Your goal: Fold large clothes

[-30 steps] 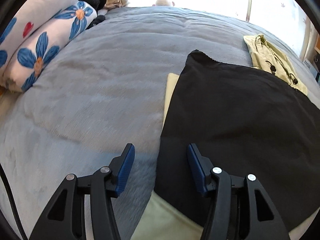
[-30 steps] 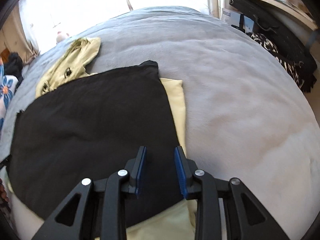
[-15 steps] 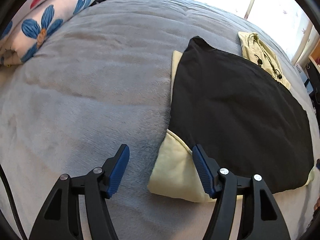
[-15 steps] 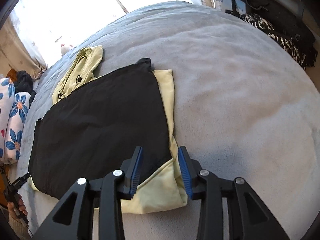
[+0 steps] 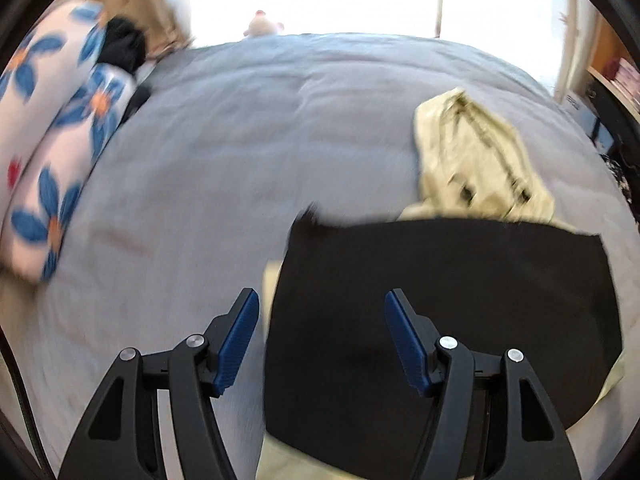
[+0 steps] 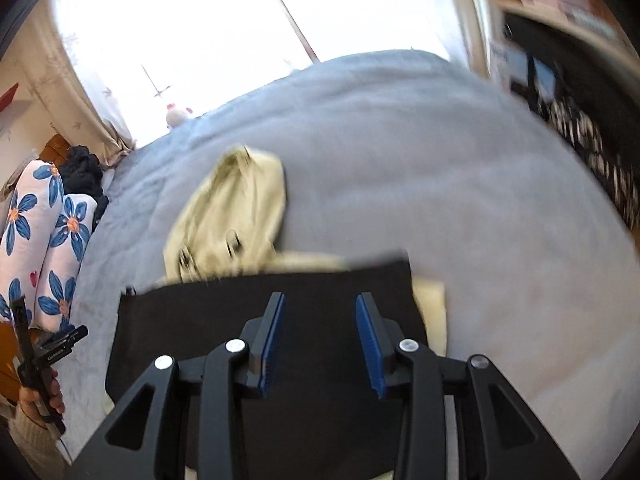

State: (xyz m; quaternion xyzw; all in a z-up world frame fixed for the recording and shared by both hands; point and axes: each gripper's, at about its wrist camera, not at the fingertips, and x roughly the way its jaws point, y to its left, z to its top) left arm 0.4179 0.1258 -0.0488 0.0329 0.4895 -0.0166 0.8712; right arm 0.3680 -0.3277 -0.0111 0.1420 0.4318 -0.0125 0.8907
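Left gripper (image 5: 322,334) and right gripper (image 6: 320,338) both spread, empty, above folded black garment (image 5: 440,300) over yellow lining, mid grey bed (image 5: 240,140); hood toward window edge

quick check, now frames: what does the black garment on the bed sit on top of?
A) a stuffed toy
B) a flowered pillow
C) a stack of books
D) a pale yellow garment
D: pale yellow garment shows past the edges of the black garment, while the flowered pillows lie apart at the side of the bed.
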